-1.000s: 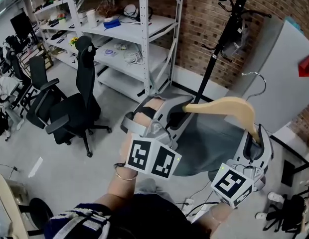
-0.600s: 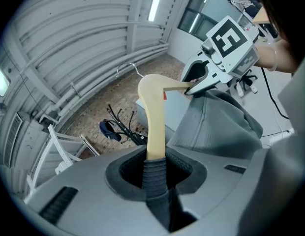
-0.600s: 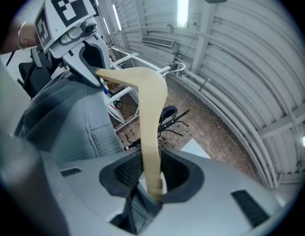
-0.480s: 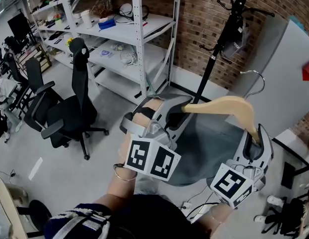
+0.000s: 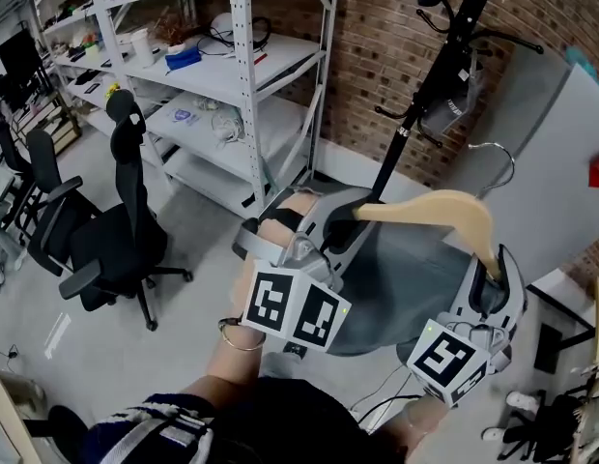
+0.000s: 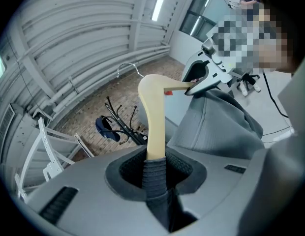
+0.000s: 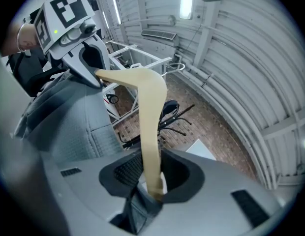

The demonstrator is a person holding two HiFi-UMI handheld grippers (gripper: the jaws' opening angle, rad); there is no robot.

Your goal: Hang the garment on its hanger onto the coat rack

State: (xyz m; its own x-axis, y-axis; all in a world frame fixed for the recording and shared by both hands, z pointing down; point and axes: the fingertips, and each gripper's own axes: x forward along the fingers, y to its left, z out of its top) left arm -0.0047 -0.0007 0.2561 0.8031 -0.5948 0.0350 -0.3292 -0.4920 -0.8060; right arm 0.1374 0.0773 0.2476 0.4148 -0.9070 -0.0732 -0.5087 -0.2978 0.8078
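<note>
A pale wooden hanger (image 5: 444,206) with a metal hook (image 5: 499,159) carries a grey garment (image 5: 396,278) that hangs below it. My left gripper (image 5: 340,228) is shut on the hanger's left end, where grey cloth wraps the wood (image 6: 153,117). My right gripper (image 5: 493,276) is shut on the right end (image 7: 148,132). The black coat rack (image 5: 415,104) stands ahead against the brick wall, beyond the hanger and apart from it. A dark item hangs on one of its arms (image 6: 104,127). Both gripper views look up along the hanger, each with the other gripper at its far end.
White metal shelving (image 5: 232,66) with small items stands at the left. Black office chairs (image 5: 106,240) sit on the grey floor before it. A grey board (image 5: 551,162) leans right of the rack. Cables (image 5: 382,394) and black stands (image 5: 556,423) lie at the lower right.
The shelving and chairs have slid left in the head view and the coat rack sits a little more to the left. Both grippers hold the hanger as before.
</note>
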